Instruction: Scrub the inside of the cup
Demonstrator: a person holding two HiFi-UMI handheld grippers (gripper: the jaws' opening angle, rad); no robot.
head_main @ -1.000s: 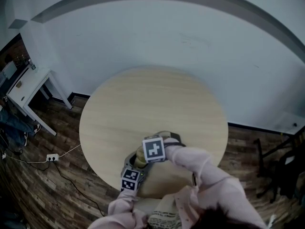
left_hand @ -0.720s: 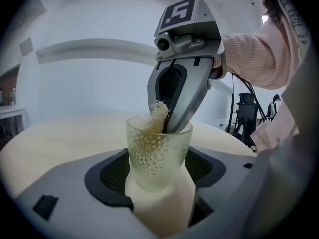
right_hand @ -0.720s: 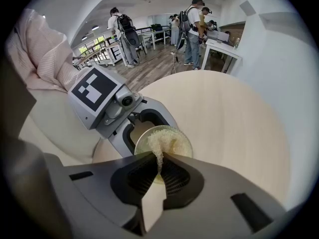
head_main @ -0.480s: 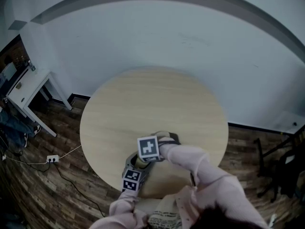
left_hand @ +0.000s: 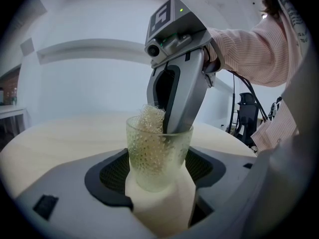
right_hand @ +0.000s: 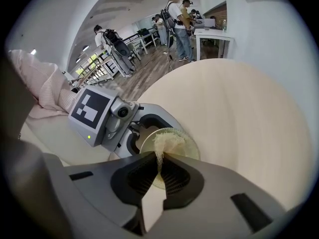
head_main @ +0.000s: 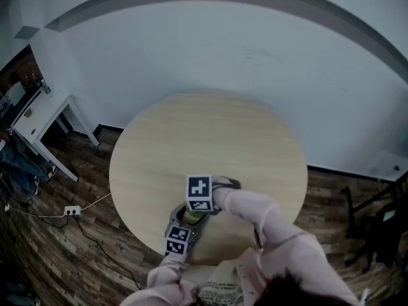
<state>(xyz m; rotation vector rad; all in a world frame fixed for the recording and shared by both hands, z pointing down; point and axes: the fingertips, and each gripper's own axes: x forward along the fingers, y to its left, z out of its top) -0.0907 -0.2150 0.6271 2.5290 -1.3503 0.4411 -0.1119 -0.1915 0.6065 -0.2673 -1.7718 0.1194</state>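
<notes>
A dimpled clear glass cup (left_hand: 158,156) stands upright between the jaws of my left gripper (left_hand: 159,183), which is shut on its lower part. My right gripper (left_hand: 172,128) comes down from above with its fingertips inside the cup's mouth. It is shut on a pale yellow mesh scrubber (left_hand: 151,119) that fills the cup's left side and sticks out over the rim. In the right gripper view, the scrubber (right_hand: 165,142) lies in the cup (right_hand: 187,146) just past my right gripper (right_hand: 159,169), with the left gripper (right_hand: 107,116) behind. In the head view, both grippers (head_main: 177,240) (head_main: 199,194) meet over the table's near edge.
The round light-wood table (head_main: 204,139) is bare apart from the cup. A white side table (head_main: 38,116) stands at the far left, a power strip (head_main: 71,210) lies on the wooden floor, and a dark chair (head_main: 376,228) is at the right. People (right_hand: 177,14) stand far off.
The right gripper's marker cube has shifted slightly left and turned above the cup. The left gripper and the cup have stayed almost still.
</notes>
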